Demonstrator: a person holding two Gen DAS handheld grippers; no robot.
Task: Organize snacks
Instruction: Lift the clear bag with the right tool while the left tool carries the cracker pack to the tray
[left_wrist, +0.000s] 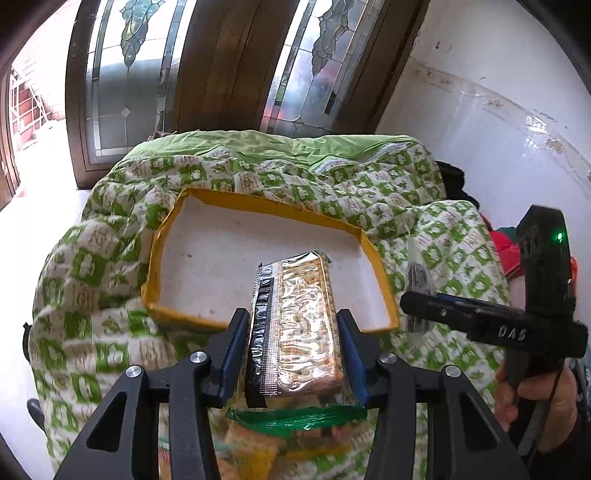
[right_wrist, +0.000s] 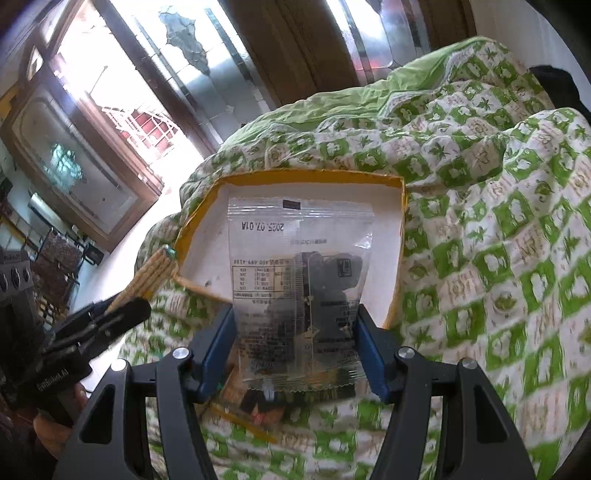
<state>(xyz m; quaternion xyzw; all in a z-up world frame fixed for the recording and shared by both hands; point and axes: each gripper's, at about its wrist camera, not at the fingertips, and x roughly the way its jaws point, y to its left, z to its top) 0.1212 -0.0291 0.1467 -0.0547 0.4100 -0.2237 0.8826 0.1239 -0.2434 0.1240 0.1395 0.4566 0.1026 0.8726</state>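
In the left wrist view, the left claw (left_wrist: 291, 347) holds a long cracker pack (left_wrist: 295, 325). The two blue pads (left_wrist: 236, 350) press on its sides, so the claw is narrow around it. The pack is shiny and see-through, with pale crackers inside and a green end near the camera. Its far end sticks out over the near edge of the yellow box (left_wrist: 266, 210). The box is flat and open on top, with a white bottom. It sits on a green and white blanket (left_wrist: 92, 332). On the right side is the right claw (left_wrist: 417, 295), black, with a small green light on it. A clear packet (left_wrist: 419, 273) sits between its fingers, seen edge-on. A hand (left_wrist: 535, 398) grips the handle below. Behind the blanket are brown doors with patterned glass (left_wrist: 133, 74) and a white wall (left_wrist: 480, 92).

In the right wrist view, the right claw (right_wrist: 295, 347) holds a clear snack packet (right_wrist: 299, 280) flat between its blue pads (right_wrist: 369, 347). The claw is about half wide, closed on the packet's two sides. The packet has black printing and dark pieces inside. It is held up in front of the yellow box (right_wrist: 195, 221). On the left is the left claw (right_wrist: 136, 299) with the cracker pack (right_wrist: 151, 273), whose tip is at the box's left wall. The green and white blanket (right_wrist: 498, 221) lies all around the box.
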